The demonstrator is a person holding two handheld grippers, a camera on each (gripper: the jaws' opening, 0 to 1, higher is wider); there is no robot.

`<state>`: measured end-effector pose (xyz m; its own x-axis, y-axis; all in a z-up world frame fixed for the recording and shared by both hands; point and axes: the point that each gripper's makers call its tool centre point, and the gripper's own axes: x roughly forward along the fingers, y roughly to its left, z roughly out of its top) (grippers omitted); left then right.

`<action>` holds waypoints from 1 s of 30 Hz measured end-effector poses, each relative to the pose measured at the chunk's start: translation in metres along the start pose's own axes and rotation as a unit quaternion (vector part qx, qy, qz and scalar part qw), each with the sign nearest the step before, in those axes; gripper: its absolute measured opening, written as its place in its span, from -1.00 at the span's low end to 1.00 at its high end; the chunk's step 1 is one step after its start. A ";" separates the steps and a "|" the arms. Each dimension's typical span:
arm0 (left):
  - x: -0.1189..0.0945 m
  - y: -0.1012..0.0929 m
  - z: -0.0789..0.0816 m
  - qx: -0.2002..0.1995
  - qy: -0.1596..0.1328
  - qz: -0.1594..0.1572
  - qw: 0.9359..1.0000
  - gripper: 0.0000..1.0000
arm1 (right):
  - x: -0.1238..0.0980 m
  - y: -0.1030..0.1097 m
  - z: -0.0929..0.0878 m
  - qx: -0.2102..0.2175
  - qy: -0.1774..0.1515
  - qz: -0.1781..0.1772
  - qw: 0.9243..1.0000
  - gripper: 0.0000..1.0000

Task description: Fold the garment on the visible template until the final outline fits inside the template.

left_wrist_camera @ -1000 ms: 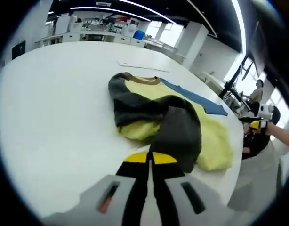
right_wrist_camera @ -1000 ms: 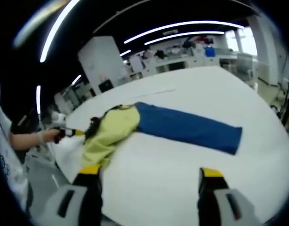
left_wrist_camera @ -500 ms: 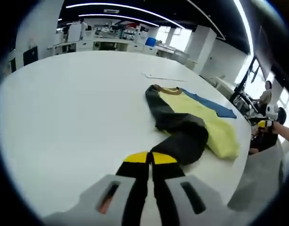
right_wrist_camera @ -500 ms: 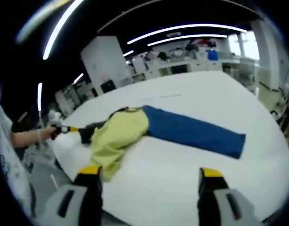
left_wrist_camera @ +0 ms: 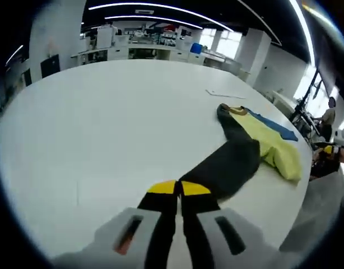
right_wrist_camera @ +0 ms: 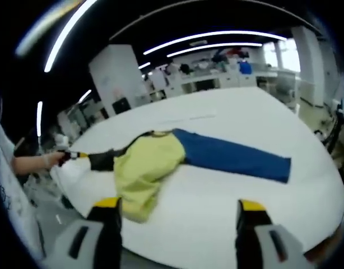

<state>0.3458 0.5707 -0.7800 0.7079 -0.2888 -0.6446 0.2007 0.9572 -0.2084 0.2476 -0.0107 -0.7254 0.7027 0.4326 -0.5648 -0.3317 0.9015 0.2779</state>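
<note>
In the left gripper view we see our left gripper (left_wrist_camera: 179, 189) low in the middle, its yellow-tipped jaws pressed together on the end of the dark sleeve (left_wrist_camera: 228, 168), which runs away from the tips up and to the right across the white table (left_wrist_camera: 93, 123). Further right the sleeve joins the garment (left_wrist_camera: 273, 145), whose yellow body lies near the table's edge with a tan collar at its far end and a strip of blue sleeve just behind it. A thin pale line, which may be the template's edge, lies on the table beyond the collar; we cannot tell more. In the right gripper view, at the far left, a hand (right_wrist_camera: 35, 162) holds the left gripper at the table's rim, with the dark sleeve stretched from it to the yellow body in the middle. The blue sleeve (right_wrist_camera: 239, 159) lies flat, reaching out to the right. Our right gripper (right_wrist_camera: 177, 210) hangs at the bottom with jaws wide apart, holding nothing, its left jaw just before the yellow hem.
</note>
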 end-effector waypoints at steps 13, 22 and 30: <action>0.021 0.076 0.015 0.001 0.012 0.023 1.000 -1.00 | 0.008 0.019 0.005 -0.009 0.005 -0.022 1.000 0.71; 0.033 0.114 0.020 -0.003 0.024 0.051 0.998 -1.00 | 0.013 0.027 0.002 0.002 0.014 -0.028 0.999 0.71; 0.053 0.154 0.030 0.000 0.038 0.077 0.996 -1.00 | 0.012 0.026 0.004 0.008 0.016 -0.039 0.999 0.70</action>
<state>0.4343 0.7034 -0.8245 0.6766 -0.1383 -0.7233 0.0935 0.9904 -0.1019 0.2501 0.0182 -0.7216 0.7059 0.3606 -0.6097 -0.2653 0.9326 0.2446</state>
